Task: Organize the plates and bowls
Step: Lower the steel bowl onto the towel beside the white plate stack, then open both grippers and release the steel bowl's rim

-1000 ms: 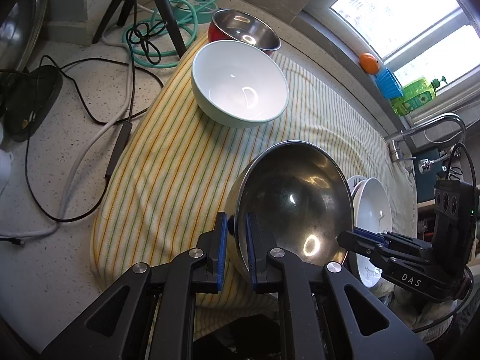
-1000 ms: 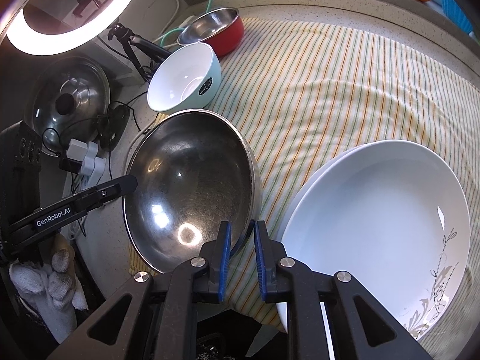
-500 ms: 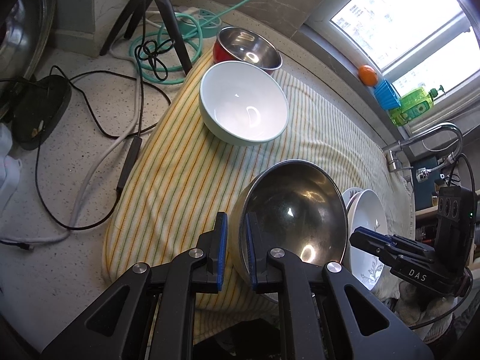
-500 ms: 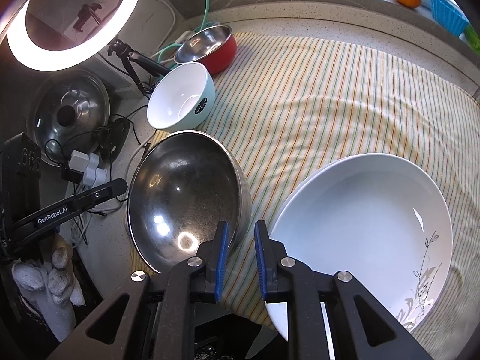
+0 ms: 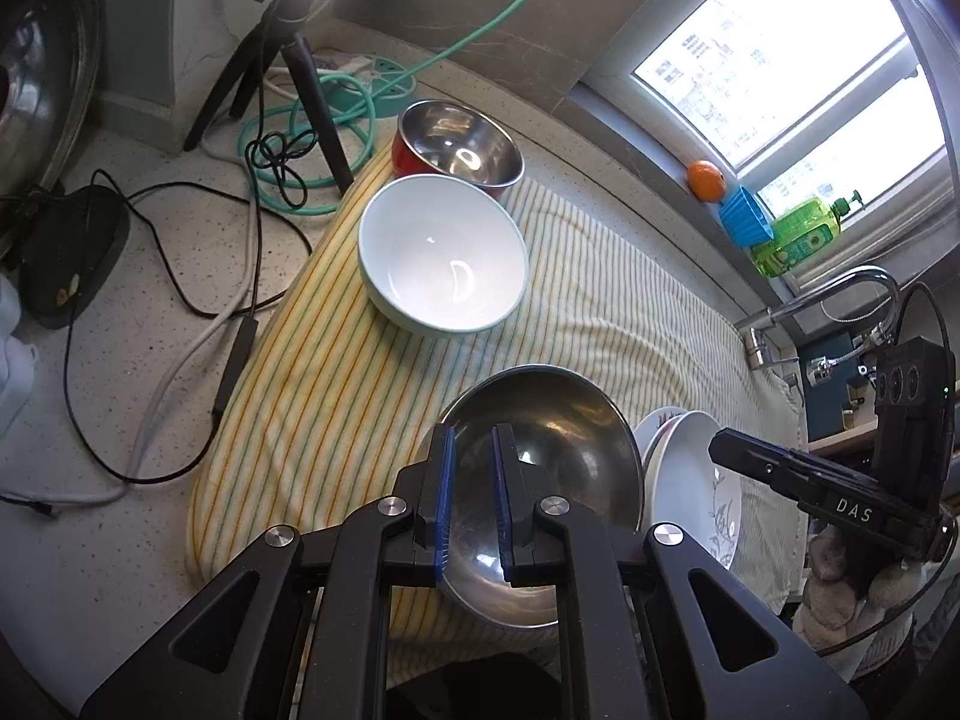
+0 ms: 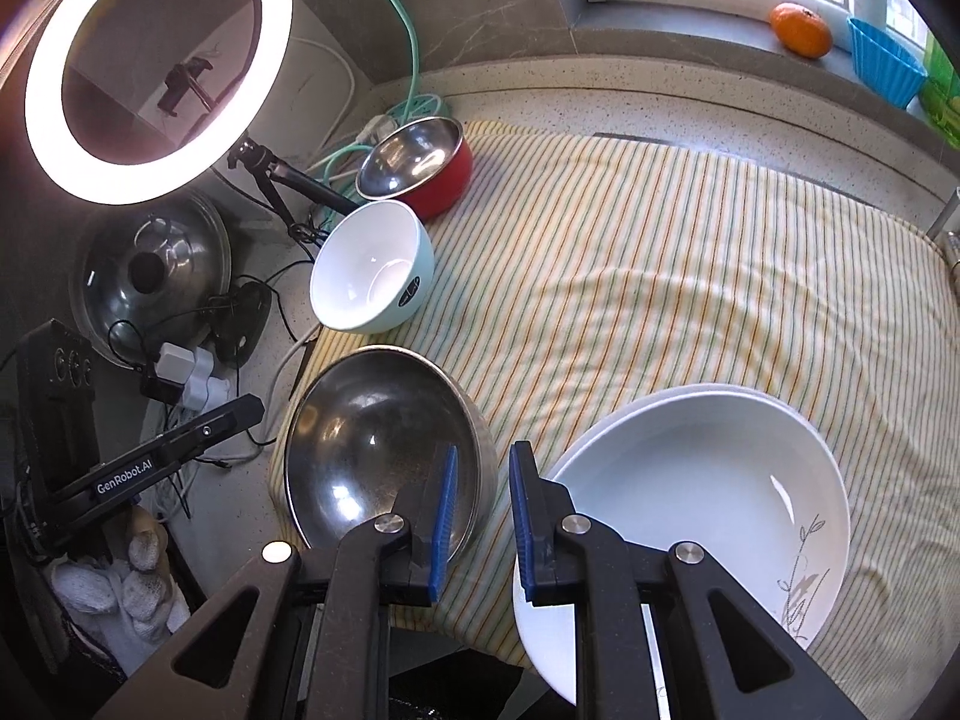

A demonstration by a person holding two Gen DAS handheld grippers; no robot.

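The big steel bowl (image 5: 543, 480) sits mouth-up on the striped cloth (image 5: 600, 312), right under and just beyond the left gripper (image 5: 474, 498), whose narrow jaws hold nothing. It is round, with no long axis. The right gripper (image 6: 483, 516), jaws slightly apart and empty, hangs between that bowl and the stacked white plates (image 6: 708, 480); farther ahead stand a white bowl (image 5: 441, 255) and a red bowl (image 5: 459, 147).
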